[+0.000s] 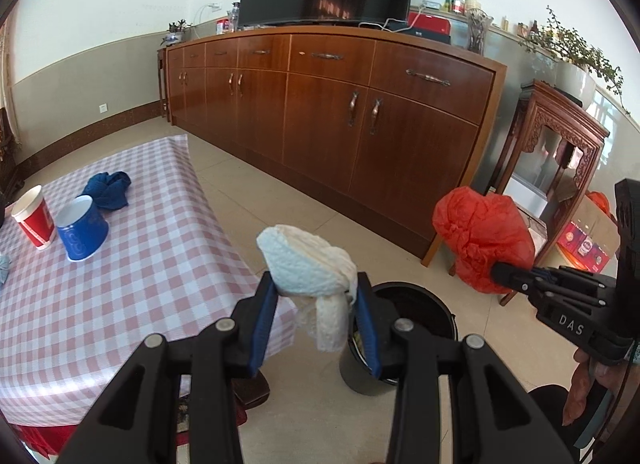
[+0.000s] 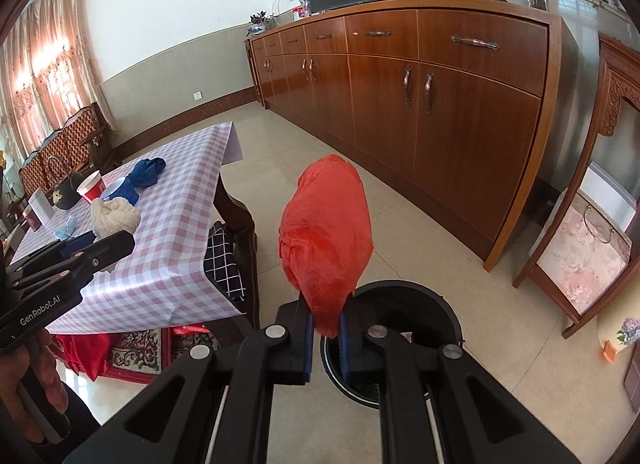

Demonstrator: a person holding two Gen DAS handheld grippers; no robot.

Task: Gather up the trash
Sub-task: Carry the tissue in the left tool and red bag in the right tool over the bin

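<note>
My left gripper (image 1: 316, 292) is shut on a crumpled white paper towel (image 1: 308, 264) and holds it in the air beside the table's corner, just left of a black trash bin (image 1: 416, 316) on the floor. My right gripper (image 2: 325, 324) is shut on a crumpled red plastic bag (image 2: 326, 240) and holds it over the near rim of the bin (image 2: 404, 304). The red bag also shows in the left wrist view (image 1: 484, 236), and the paper towel in the right wrist view (image 2: 114, 216).
A table with a pink checked cloth (image 1: 120, 264) holds a red cup (image 1: 34, 218), a blue cup (image 1: 82, 230) and a blue cloth (image 1: 108, 190). A long wooden sideboard (image 1: 340, 112) stands behind, a carved side table (image 1: 556, 168) at right. A chair (image 2: 232, 248) sits under the table.
</note>
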